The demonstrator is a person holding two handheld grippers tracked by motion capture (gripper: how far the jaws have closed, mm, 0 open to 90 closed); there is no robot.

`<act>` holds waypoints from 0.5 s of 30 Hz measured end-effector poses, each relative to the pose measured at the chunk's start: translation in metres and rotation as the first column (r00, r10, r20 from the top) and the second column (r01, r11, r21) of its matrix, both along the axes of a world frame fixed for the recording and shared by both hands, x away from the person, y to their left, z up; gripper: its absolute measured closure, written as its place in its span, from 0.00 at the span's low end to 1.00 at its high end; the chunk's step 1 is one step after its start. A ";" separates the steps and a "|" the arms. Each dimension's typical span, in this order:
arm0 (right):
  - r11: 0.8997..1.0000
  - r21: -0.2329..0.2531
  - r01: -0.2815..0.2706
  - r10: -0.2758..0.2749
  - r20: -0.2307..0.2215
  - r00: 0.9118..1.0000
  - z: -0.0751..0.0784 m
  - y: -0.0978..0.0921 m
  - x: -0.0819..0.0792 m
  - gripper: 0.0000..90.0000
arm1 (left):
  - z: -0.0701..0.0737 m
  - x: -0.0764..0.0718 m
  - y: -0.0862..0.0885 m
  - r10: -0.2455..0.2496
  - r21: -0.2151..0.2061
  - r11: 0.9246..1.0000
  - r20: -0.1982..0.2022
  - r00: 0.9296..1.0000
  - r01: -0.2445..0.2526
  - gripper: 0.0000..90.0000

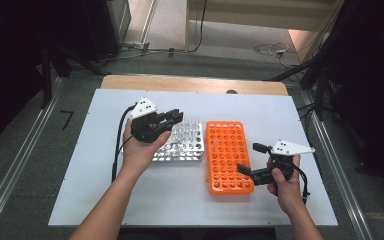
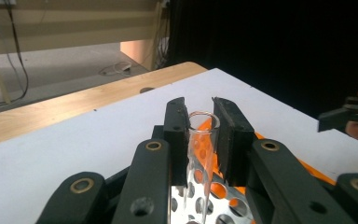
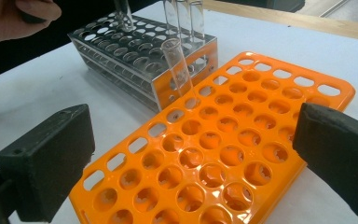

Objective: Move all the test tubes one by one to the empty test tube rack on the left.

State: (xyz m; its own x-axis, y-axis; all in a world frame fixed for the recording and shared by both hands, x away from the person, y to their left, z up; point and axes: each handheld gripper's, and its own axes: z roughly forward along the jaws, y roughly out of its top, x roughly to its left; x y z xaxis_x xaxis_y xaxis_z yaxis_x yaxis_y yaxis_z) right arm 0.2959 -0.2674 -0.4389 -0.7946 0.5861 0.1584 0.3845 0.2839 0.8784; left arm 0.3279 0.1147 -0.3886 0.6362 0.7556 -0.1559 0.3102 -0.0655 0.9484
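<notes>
White table top (image 1: 105,200) fills mid-frame. Orange plastic perforated rack (image 1: 228,156) sits centre, shiny metal tube rack (image 1: 182,145) touching its left, so transfers stay short. My left gripper (image 2: 200,122) pinches a clear glass test tube (image 2: 200,154) near its rim, over the metal rack. My right gripper (image 3: 191,158), lower right, hovers spread wide, ready to steady the orange rack.

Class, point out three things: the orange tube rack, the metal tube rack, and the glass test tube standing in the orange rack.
Orange tube rack (image 1: 228,159), high view, middle of its top.
Metal tube rack (image 3: 168,84), right gripper view, near end wall.
Glass test tube (image 3: 177,65), right gripper view, mid-length.
</notes>
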 end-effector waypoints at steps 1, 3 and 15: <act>1.000 0.002 0.001 -0.001 -0.001 1.000 0.000 0.000 0.000 0.00 | 0.000 0.002 0.000 0.004 -0.001 1.000 0.001 1.000 -0.004 0.84; 1.000 0.004 0.000 0.000 -0.001 1.000 -0.001 -0.001 0.001 0.00 | -0.001 0.006 0.001 0.016 -0.001 1.000 0.001 1.000 -0.016 0.84; 1.000 0.000 0.004 -0.004 -0.005 1.000 -0.001 -0.001 0.001 0.00 | -0.002 0.026 0.003 0.073 0.018 0.997 0.020 0.997 -0.074 0.84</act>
State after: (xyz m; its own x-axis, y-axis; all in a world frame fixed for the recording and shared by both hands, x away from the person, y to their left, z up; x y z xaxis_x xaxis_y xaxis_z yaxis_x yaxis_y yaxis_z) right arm 0.2972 -0.2680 -0.4402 -0.7916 0.5891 0.1622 0.3899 0.2827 0.8764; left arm 0.3540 0.1179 -0.3910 0.5815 0.8032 -0.1295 0.2964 -0.0609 0.9531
